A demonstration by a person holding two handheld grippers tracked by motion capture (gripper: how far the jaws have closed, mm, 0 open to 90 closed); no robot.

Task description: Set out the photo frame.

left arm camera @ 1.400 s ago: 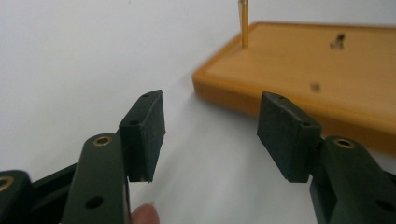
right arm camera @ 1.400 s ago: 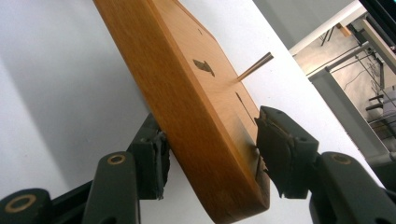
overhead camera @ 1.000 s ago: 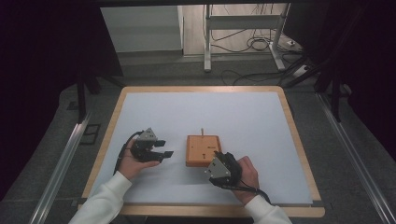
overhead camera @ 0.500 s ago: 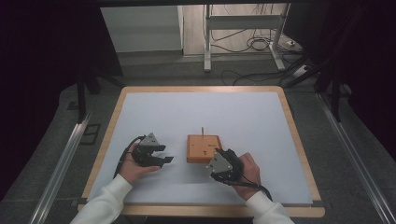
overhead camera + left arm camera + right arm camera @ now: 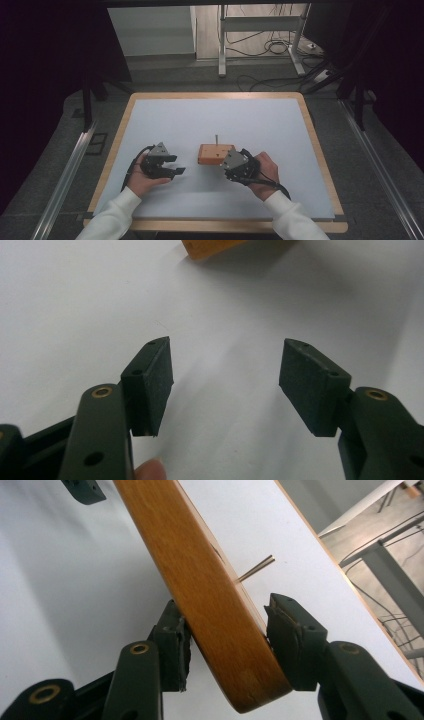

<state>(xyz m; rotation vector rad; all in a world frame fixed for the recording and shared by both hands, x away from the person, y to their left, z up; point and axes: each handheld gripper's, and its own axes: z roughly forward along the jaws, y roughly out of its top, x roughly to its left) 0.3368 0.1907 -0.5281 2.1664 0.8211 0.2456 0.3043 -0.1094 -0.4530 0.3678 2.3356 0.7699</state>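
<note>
While the smooth, round-edged wooden block [image 5: 215, 154] sits low and centre on the matte white table [image 5: 220, 120], the right gripper [image 5: 225, 630] clamps its corner. A thin metal pin [image 5: 216, 139] stands upright from it. The left gripper [image 5: 225, 385], lower left, is spread wide, holding nothing.

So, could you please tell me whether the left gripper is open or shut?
Open: the left gripper has its jaws wide apart over bare white table, holding nothing.

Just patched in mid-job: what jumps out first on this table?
The orange wooden block with a thin pin standing up from it, near the middle of the white table. The right gripper has its jaws around the block's near corner, while the left gripper sits open beside it, holding nothing.
</note>
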